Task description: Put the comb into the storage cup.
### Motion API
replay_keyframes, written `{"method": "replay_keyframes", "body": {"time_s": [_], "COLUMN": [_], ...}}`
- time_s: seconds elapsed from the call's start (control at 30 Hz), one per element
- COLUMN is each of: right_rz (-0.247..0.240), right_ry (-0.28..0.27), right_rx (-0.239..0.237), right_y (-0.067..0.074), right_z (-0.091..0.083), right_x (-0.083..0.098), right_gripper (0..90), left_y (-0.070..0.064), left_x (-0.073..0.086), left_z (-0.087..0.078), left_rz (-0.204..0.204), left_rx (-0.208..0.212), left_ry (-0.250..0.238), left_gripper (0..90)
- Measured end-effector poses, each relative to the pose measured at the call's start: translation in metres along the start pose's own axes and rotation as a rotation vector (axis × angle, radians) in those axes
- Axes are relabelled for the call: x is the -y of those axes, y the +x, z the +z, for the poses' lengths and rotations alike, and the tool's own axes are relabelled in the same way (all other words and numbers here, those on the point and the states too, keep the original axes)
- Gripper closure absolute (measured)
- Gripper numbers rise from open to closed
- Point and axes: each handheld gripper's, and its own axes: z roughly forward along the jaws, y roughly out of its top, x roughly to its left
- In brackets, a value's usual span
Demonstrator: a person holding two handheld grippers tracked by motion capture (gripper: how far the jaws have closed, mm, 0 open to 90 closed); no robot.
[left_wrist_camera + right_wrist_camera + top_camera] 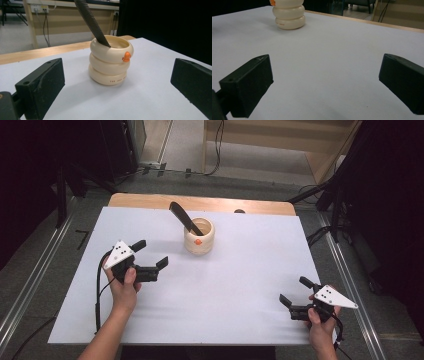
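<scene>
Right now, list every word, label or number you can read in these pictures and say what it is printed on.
"THE JUST ..." on the bottom ring of the cream holder, left gripper view; the rest curves out of sight, and these letters are small, so the reading is unsure.
Same small print on the holder in the right gripper view: too blurred to read.
Black mark on the floor left of the table, high view: possibly "7", unsure.

Cream holder shaped as three stacked rounded rings, standing upright on the white table surface near its far centre; a small orange duck-like ornament sits on the top ring, with small lettering on the bottom ring. A dark file leans inside, its upper end tilted out over the rim.
</scene>
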Motion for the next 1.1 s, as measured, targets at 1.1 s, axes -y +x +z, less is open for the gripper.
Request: {"method": "replay_keyframes", "body": {"time_s": [1.1], "right_rz": [0.001], "right_ry": [0.004], "right_rx": [0.012], "right_y": [0.001], "right_z": [0.000], "right_x": [0.000], "right_gripper": [0.0], "left_y": [0.001], "left_x": [0.039], "left_z": [-0.062], "left_rz": [0.024], "left_rx": [-0.050], "left_ry": [0.035], "left_gripper": [0.0]}}
